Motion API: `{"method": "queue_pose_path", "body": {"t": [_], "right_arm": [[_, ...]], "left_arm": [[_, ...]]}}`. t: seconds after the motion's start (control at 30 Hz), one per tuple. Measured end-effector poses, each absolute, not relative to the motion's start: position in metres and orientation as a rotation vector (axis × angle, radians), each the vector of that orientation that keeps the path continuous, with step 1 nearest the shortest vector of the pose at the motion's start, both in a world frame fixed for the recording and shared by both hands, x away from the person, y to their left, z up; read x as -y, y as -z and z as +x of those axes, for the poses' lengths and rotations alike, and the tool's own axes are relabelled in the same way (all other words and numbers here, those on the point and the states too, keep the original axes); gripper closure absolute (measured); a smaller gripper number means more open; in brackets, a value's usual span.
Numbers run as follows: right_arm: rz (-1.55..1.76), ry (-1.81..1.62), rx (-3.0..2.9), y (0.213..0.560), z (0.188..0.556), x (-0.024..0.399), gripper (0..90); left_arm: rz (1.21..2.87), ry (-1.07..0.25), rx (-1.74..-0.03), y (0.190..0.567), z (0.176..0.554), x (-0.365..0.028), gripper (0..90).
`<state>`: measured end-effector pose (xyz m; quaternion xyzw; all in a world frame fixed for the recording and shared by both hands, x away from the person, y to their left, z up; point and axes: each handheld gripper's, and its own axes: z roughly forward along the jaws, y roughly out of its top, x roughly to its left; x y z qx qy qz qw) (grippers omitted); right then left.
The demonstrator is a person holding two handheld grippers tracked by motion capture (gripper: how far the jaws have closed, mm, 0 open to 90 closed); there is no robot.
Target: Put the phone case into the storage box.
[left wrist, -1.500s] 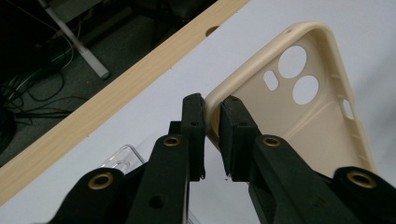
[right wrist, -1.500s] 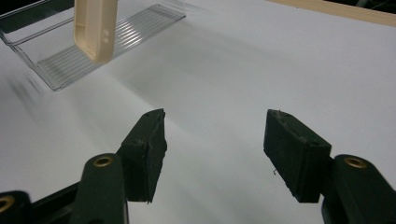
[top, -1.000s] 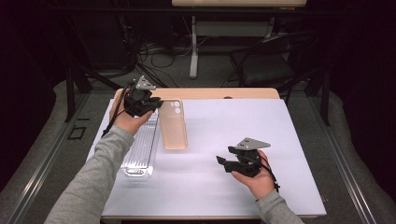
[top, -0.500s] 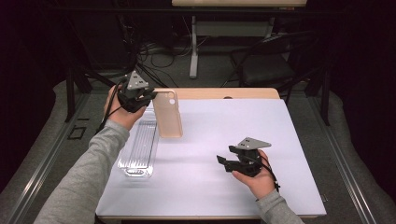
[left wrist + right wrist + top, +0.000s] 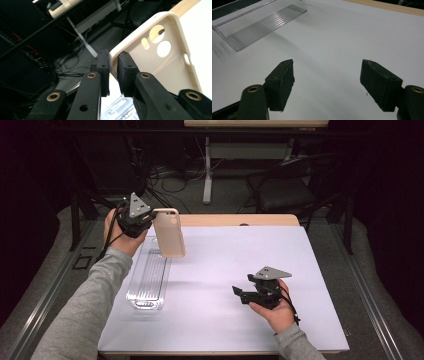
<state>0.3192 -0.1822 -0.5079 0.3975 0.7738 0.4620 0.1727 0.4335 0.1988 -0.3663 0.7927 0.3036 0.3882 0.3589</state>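
A beige phone case (image 5: 169,232) with camera cut-outs hangs tilted above the far left of the white mat (image 5: 225,265). My left gripper (image 5: 150,220) is shut on its top edge. In the left gripper view the two pads (image 5: 125,67) pinch the rim of the phone case (image 5: 162,65), whose hollow inside faces the camera. My right gripper (image 5: 239,292) rests low over the mat near the front right. Its jaws have just been opening and stand wide apart in the right gripper view (image 5: 327,80), with nothing between them.
A clear ribbed plastic tray (image 5: 149,280) lies lengthwise along the mat's left side, below the lifted case; the same tray (image 5: 262,22) sits far off from the right gripper. A wooden table edge (image 5: 240,220) borders the mat at the back. Chairs and cables stand beyond.
The left gripper has raised the phone case from lying flat on the mat to hanging tilted in the air, moving back and left. The right hand has stayed in place.
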Motion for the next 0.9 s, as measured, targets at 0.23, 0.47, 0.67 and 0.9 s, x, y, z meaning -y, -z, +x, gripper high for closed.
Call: {"method": "queue_pose_path", "body": {"t": [0.23,0.47,0.67,0.9], "right_arm": [[1.147,-1.314,-2.19,0.511,0.32,0.182,23.5],[1.148,-1.316,-2.197,0.512,0.32,0.181,22.9],[1.146,-1.313,-2.197,0.512,0.321,0.181,22.7],[1.157,-1.313,-2.189,0.512,0.321,0.181,22.4]], "left_arm": [[2.053,-1.077,-0.781,0.368,0.437,-0.207,80.9],[2.07,-1.123,-0.792,0.371,0.444,-0.215,80.9],[2.062,-1.13,-0.81,0.376,0.45,-0.221,80.9],[2.037,-1.144,-0.823,0.383,0.456,-0.231,80.9]]}}
